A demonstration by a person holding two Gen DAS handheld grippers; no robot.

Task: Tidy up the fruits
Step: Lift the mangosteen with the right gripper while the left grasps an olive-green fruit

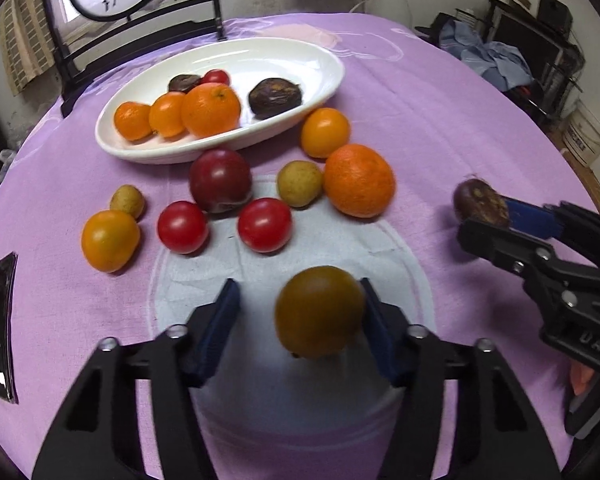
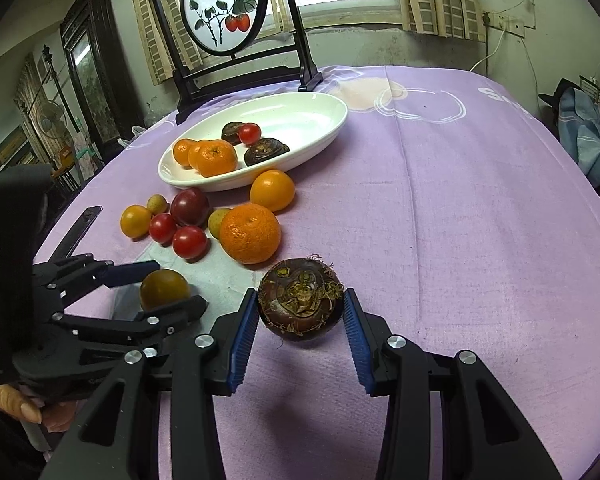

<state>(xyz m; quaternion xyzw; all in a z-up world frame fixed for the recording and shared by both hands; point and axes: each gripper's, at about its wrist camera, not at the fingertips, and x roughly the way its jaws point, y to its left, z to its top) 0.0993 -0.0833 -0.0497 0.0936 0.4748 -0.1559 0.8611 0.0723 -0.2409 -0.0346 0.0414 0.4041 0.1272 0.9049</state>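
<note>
1. The left claw (image 1: 300, 320) has its blue pads apart around a dull orange-green fruit (image 1: 319, 312) near the table's near edge; the right-hand pad touches the fruit, the left-hand pad stands clear of it, so nothing is clamped yet.
2. The right claw (image 2: 301, 316) straddles a dark brown, hairy-topped bulb (image 2: 301, 299), pads parted on either side; the gaps are thin, and whether either pad touches cannot be told.
3. Just beyond the claws, loose fruit lies in a cluster toward the middle of the purple tablecloth (image 2: 460, 220): a large orange (image 1: 358, 185), two red tomatoes (image 1: 264, 225), a dark plum (image 1: 220, 180), two small yellow-green fruits (image 1: 299, 183) and two yellow-orange fruits (image 1: 325, 132), one touching the dish.
4. Further back, toward the table's far edge, the white oval dish (image 1: 300, 56) already holds three oranges (image 1: 210, 109), two dark bulbs (image 1: 274, 97) and a small red tomato (image 1: 216, 77).
5. Behind the dish stands a round painted screen (image 2: 223, 8); a dark flat object (image 1: 2, 326) lies at the table's left edge.
6. Judging by the split, the sorting looks under halfway done: six pieces dished, roughly ten still on the cloth, counting the two between the claws.
</note>
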